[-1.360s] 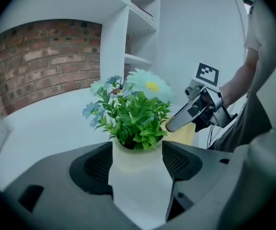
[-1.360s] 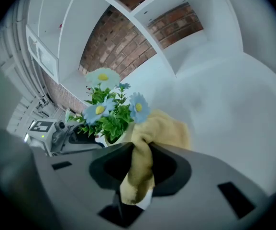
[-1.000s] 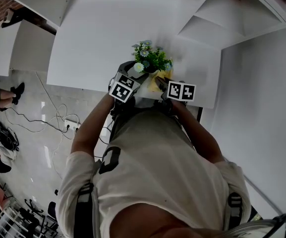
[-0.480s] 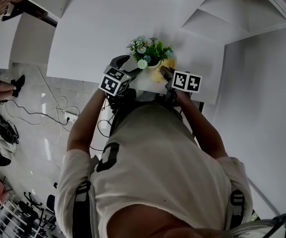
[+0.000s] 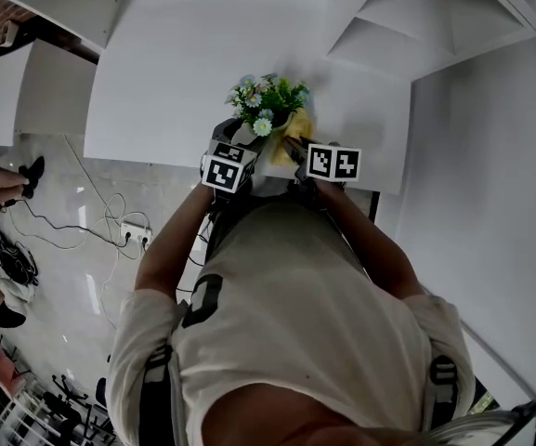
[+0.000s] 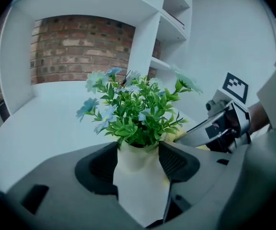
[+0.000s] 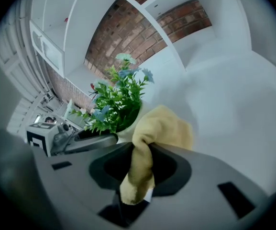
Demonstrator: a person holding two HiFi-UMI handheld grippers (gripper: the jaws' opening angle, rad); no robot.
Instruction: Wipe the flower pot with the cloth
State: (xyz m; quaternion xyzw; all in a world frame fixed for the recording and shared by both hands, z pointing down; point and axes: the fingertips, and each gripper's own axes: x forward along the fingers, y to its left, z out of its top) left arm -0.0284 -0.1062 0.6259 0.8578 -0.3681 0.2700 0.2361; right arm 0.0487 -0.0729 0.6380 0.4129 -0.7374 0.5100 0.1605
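The flower pot, pale and narrow, stands near the table edge closest to the person, at about twelve o'clock from the person's chest in the head view; its green plant with small blue blooms rises above it. The left gripper comes in from about seven o'clock of the plant; its jaws have just been closing, the pot is between them, and both pads look pressed on its sides. The yellow cloth is at about four o'clock of the plant in the head view; it bulges against the pot's side, touching or nearly so, I cannot tell which. The right gripper has its jaws pinched on the cloth's tail.

Risks, as I judge them: the pot is top-heavy and close to the edge, so a hard sideways rub could tilt it in the left grip or push it off; the cloth is held only by a narrow tail, so a drag might pull it free; the wad could also snag the leaves and tug the plant.
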